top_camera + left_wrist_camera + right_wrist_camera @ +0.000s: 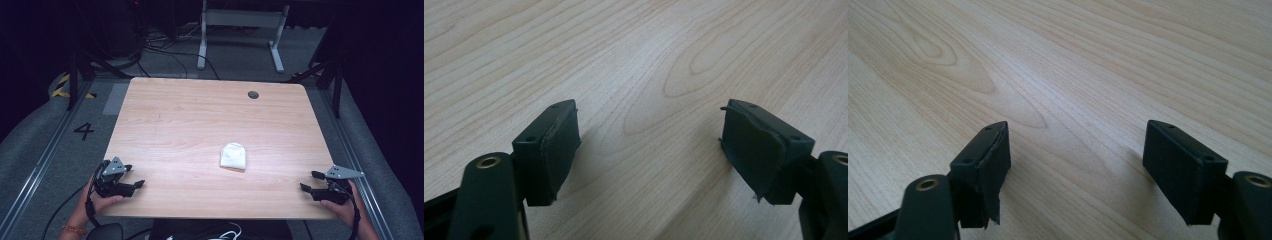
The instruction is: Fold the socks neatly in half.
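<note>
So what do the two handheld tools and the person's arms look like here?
Both tools, left and right, are black, each topped by a grey three-cornered plate and trailing a black cable. Their jaws carry rectangular black pads, frayed at the edges. An orange beaded bracelet circles the left wrist.

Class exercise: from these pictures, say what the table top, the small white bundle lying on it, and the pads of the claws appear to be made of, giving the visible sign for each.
Table top: pale wood or wood-look laminate, smooth matt; grain lines and knots.
White bundle: probably soft cloth, folded; rounded edges, no shine.
Left claw pads: dark rubbery sheet, matt; edges peel and curl.
</note>
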Demonstrator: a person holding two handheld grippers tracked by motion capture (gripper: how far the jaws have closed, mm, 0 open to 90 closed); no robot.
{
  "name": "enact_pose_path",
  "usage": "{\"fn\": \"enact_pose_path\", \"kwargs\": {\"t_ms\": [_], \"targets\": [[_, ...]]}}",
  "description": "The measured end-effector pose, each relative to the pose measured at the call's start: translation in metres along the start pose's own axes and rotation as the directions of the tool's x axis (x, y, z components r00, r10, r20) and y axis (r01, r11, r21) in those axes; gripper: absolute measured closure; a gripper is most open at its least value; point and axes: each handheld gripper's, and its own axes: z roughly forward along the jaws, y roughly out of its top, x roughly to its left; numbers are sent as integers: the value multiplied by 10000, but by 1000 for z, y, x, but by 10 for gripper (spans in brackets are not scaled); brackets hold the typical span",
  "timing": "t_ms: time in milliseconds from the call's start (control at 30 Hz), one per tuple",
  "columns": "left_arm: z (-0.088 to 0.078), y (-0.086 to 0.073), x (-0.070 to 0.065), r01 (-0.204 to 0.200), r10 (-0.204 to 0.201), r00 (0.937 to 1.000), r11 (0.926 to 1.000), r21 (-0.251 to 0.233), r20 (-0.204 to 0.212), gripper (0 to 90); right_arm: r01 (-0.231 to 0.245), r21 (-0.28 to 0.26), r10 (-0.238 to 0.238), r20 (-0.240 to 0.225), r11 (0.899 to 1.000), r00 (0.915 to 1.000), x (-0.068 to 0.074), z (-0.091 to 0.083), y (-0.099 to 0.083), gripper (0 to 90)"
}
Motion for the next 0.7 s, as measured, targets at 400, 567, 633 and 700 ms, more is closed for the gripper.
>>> {"fn": "enact_pose_path", "kwargs": {"t_ms": [400, 567, 633, 700], "targets": [[4, 3, -3, 307, -306, 9994, 9995, 52, -187, 162, -110, -4, 110, 113, 9999, 9999, 0, 0, 0, 277], [4, 3, -3, 297, -295, 9994, 9995, 60, -201, 160, -151, -7, 151, 90, 9999, 9998, -1, 0, 0, 282], [4, 3, -3, 296, -294, 9993, 9995, 69, -219, 158, -145, -11, 145, 89, 9999, 9999, -1, 0, 0, 282], [4, 3, -3, 257, -255, 9995, 9996, 86, -209, 152, -146, -11, 146, 93, 9999, 9999, -1, 0, 0, 281]]}}
